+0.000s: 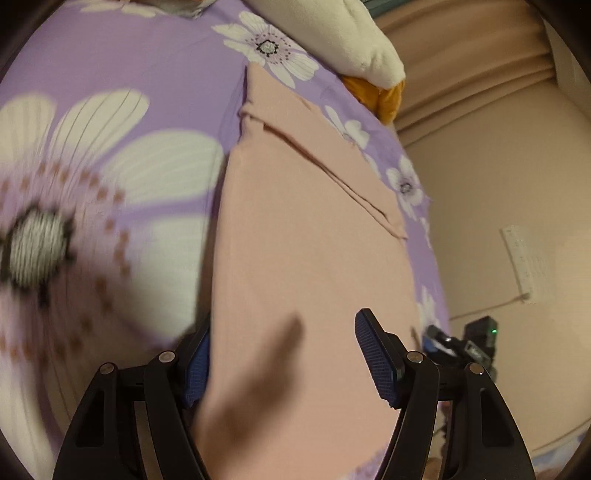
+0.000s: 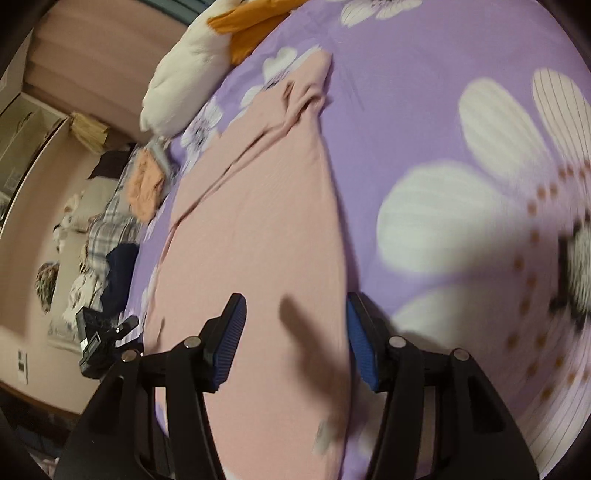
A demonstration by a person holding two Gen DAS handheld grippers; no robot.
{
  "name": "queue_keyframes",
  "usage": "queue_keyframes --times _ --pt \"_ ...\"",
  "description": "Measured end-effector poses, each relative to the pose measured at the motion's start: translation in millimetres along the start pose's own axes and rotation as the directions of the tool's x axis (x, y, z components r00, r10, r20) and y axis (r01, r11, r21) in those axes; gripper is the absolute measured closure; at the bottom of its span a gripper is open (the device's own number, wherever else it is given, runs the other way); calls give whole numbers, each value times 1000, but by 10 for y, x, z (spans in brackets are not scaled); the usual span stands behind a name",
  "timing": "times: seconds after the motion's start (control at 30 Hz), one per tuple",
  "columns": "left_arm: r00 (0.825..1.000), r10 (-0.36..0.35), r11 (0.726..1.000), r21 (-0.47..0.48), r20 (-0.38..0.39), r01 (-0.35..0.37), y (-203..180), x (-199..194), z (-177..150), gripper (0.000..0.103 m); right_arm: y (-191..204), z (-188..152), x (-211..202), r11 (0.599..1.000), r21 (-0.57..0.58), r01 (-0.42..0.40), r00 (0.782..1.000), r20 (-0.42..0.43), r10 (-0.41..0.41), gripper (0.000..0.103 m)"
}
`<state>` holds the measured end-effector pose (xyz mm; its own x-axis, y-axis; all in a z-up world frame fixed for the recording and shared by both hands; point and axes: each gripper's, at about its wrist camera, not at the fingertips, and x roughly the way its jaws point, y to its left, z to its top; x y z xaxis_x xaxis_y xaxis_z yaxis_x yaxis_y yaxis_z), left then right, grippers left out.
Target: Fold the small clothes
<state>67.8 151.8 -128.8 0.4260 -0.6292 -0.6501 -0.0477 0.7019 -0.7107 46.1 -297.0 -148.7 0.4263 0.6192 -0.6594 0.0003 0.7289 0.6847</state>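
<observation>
So the pink garment (image 1: 295,258) is spread flat on the bed's purple flowered sheet (image 1: 129,66), running lengthwise away from both cameras toward 12 o'clock, with a folded-over flap up around 1 o'clock in the left wrist view. Its far end looks bunched in the right wrist view, toward 12.

Left tool (image 1: 284,362): jaws apart, nothing clamped, the cloth just lies below the gap. Right tool (image 2: 295,339): same deal, jaws apart and clear of the fabric, with the garment's edge sitting near the pad at 3 o'clock.

What could go wrong from here, as I read it: both views are smeared with motion, so a quick grab could pinch the sheet along with the garment, or catch only one layer and drag the flap open. That bunched far end could also get folded in as a lump. The white pillow (image 2: 184,62) and orange cloth (image 2: 251,26) at 11 o'clock sit close enough that a long pull that way might snag them.
</observation>
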Motion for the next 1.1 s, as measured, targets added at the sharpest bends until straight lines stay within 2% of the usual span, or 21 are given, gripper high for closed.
queue_keyframes --times 0.23,0.3,0.4,0.47,0.5,0.57,0.63,0.67,0.87,1.1 --pt "998 -38 999 7 -45 38 -83 -57 -342 33 68 -402 -92 999 5 -52 997 -61 52 49" --pt "999 -28 1000 11 -43 29 -98 -38 -347 38 100 -469 -100 999 -4 -45 997 -60 45 50" --pt "999 1 1000 -2 -39 -1 -70 21 -336 51 118 -487 -78 1000 -18 -20 999 -46 19 56" --pt "999 7 999 -35 -37 -8 -12 60 -275 74 103 -459 -54 1000 -20 -4 1000 -31 4 69" --pt "999 11 999 -47 -34 -12 12 74 -261 78 68 -441 -48 1000 -12 7 1000 -19 -8 74" --pt "999 21 997 -75 -32 -23 62 94 -245 91 19 -423 -39 1000 8 19 1000 -5 -19 92" --pt "1000 19 996 -87 -22 -21 87 72 -251 95 25 -412 -45 1000 10 28 1000 6 -28 95" --pt "1000 20 996 -85 -14 -21 80 45 -257 102 44 -415 -66 1000 3 24 1000 11 -24 95" --pt "997 -28 999 -41 66 31 -91 -206 -200 103 295 -343 -251 996 -60 -61 995 79 65 96" --pt "987 -76 995 78 141 65 -535 -344 -48 103 572 -242 -413 984 -134 -116 981 140 134 96"
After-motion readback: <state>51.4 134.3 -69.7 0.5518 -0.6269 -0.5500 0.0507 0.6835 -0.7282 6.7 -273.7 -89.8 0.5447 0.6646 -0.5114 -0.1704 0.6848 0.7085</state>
